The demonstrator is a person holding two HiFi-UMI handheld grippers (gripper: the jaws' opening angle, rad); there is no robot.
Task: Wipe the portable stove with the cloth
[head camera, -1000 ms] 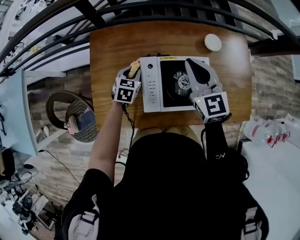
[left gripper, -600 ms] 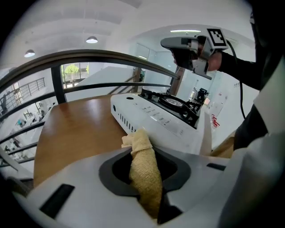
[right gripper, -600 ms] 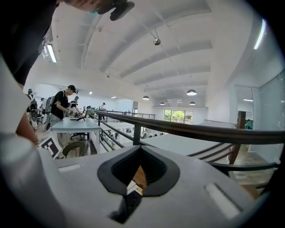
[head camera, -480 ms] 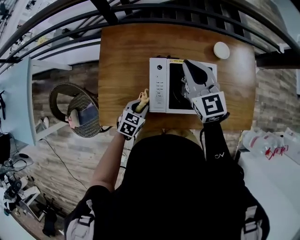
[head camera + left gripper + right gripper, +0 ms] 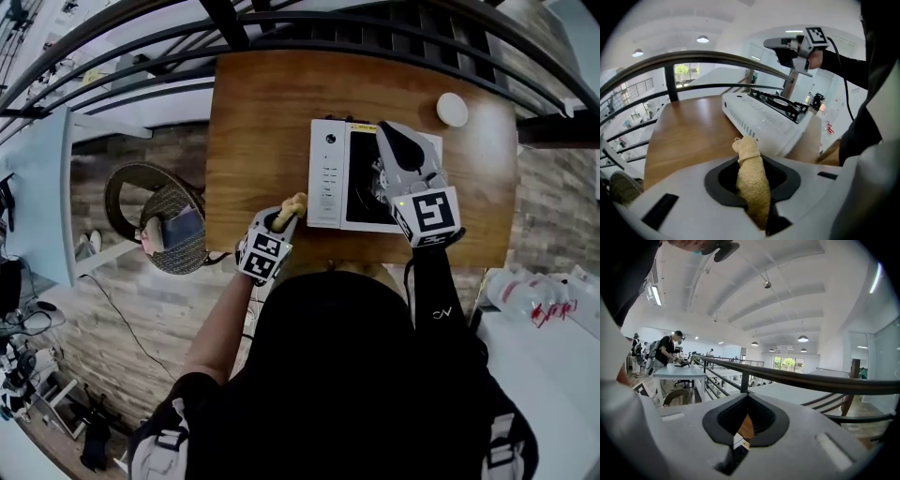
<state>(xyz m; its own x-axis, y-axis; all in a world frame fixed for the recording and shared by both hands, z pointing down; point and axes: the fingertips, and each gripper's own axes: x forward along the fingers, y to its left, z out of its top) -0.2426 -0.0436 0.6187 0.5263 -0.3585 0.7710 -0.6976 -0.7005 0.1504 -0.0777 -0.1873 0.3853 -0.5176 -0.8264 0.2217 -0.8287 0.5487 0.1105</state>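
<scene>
Wiping is not under way at this instant, by my reading: the left gripper [image 5: 281, 220] is clamped on the rolled yellow cloth [image 5: 751, 161], which pokes out past its jaws. It hangs over the near edge of the table [image 5: 253, 141], just off the near left corner of the portable stove [image 5: 328, 178] and apart from it. The right gripper [image 5: 389, 133], jaws drawn together on nothing, hovers over the stove's right half. Nothing on the white casing shows which parts are cleaned, so I judge the cloth must go onto the top before any stroke counts.
</scene>
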